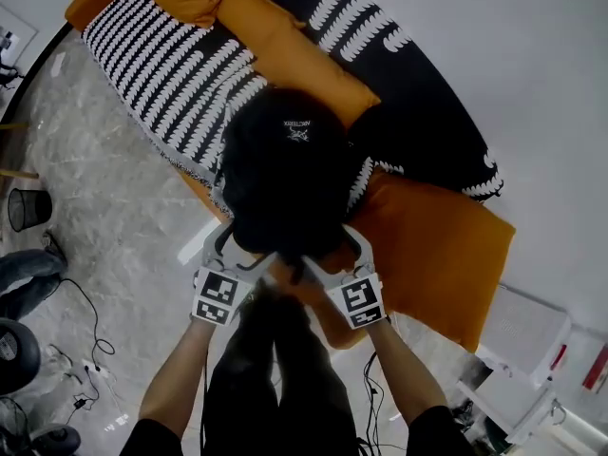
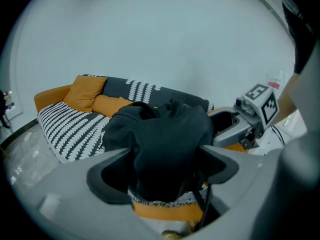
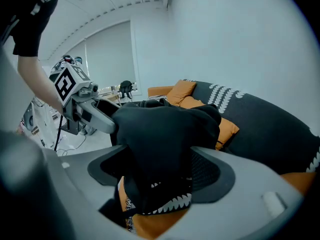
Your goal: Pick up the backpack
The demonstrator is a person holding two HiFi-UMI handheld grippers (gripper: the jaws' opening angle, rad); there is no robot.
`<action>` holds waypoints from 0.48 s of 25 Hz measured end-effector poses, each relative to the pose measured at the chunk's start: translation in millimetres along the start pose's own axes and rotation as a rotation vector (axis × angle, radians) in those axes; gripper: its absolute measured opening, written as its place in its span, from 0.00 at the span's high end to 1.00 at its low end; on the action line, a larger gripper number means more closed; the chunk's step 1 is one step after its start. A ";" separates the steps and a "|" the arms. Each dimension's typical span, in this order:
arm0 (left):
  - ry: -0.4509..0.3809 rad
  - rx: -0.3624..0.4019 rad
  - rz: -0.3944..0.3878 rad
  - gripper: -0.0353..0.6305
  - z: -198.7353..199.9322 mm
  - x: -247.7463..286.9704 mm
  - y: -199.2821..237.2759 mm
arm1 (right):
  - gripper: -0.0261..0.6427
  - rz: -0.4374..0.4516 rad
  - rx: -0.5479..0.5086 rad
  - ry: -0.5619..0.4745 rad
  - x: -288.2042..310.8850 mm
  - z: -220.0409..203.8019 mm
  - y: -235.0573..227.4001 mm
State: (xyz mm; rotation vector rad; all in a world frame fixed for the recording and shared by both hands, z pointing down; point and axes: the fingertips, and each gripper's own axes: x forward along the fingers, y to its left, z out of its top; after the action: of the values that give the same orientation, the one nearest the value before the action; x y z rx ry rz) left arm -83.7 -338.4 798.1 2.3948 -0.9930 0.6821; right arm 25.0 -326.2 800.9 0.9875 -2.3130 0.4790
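A black backpack (image 1: pixel 285 174) with a small white logo rests at the front edge of an orange sofa (image 1: pixel 437 245). My left gripper (image 1: pixel 237 247) grips its near left side and my right gripper (image 1: pixel 340 251) its near right side, with the fingertips hidden under the fabric. In the left gripper view the backpack (image 2: pixel 170 139) fills the gap of the left gripper (image 2: pixel 165 170) and touches both jaws. The right gripper view shows the same: dark backpack (image 3: pixel 160 139) cloth wedged in the right gripper (image 3: pixel 161 176). Both jaws stand wide, closed on the bulky bag.
A black and white patterned throw (image 1: pixel 171 65) and orange cushions (image 1: pixel 285 50) cover the sofa behind the bag. On the marble floor at left are a black mesh bin (image 1: pixel 27 207) and cables (image 1: pixel 85 350). White boxes (image 1: pixel 527 335) stand at the lower right.
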 end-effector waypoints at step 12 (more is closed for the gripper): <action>-0.024 -0.158 0.011 0.61 18.9 2.1 0.1 | 0.65 -0.045 0.119 -0.016 9.8 20.6 -1.1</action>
State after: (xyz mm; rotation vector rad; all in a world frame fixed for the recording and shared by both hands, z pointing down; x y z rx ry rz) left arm -77.4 -350.5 784.7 2.2673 -1.0305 0.5576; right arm 12.7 -342.9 791.2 1.1007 -2.2938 0.5981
